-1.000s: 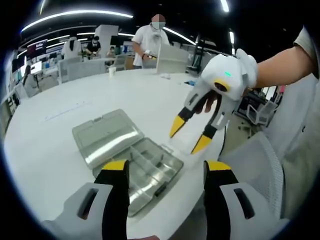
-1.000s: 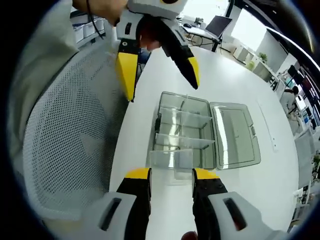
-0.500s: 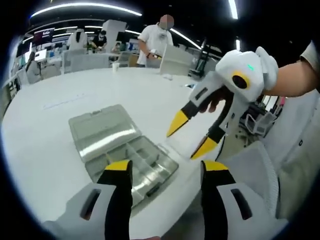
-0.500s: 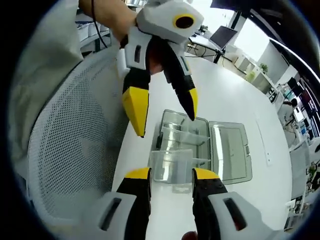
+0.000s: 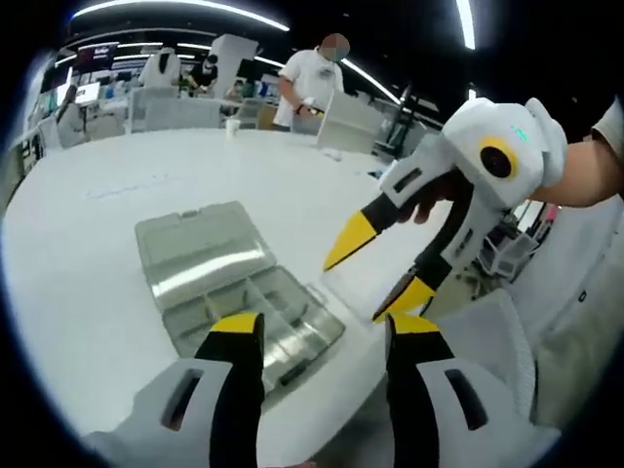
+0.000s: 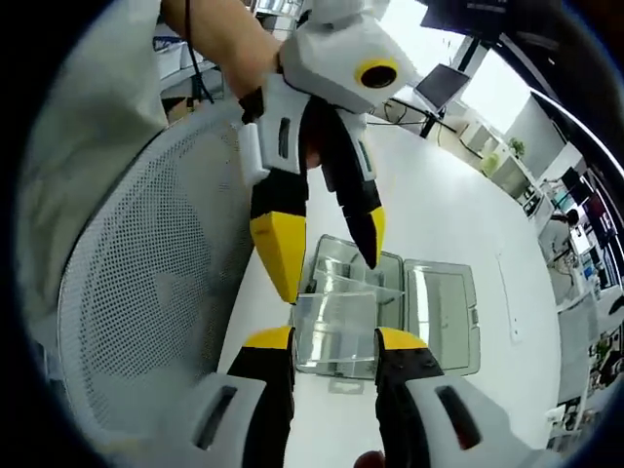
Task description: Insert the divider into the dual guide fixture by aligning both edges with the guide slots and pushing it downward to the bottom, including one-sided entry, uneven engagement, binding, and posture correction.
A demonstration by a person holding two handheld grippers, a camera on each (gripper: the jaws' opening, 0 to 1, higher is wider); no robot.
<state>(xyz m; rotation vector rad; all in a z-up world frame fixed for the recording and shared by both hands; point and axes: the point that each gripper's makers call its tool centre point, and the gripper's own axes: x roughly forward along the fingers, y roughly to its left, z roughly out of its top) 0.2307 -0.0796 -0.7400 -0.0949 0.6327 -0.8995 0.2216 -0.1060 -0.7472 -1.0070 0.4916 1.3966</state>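
white table [image 5: 88, 253] bears the open box [image 6: 429, 312]; right tool [image 6: 331, 343] grips the clear divider [image 6: 334, 330]; left tool [image 5: 314, 327] wide.

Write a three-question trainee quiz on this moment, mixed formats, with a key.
1. True or false: the clear organiser box on the white table has its lid shut.
2. The right hand-held gripper holds: A) the clear divider B) a pen C) nothing.
3. Fill in: the left hand-held gripper has its jaws ____.

Key: 1 false; 2 A; 3 open
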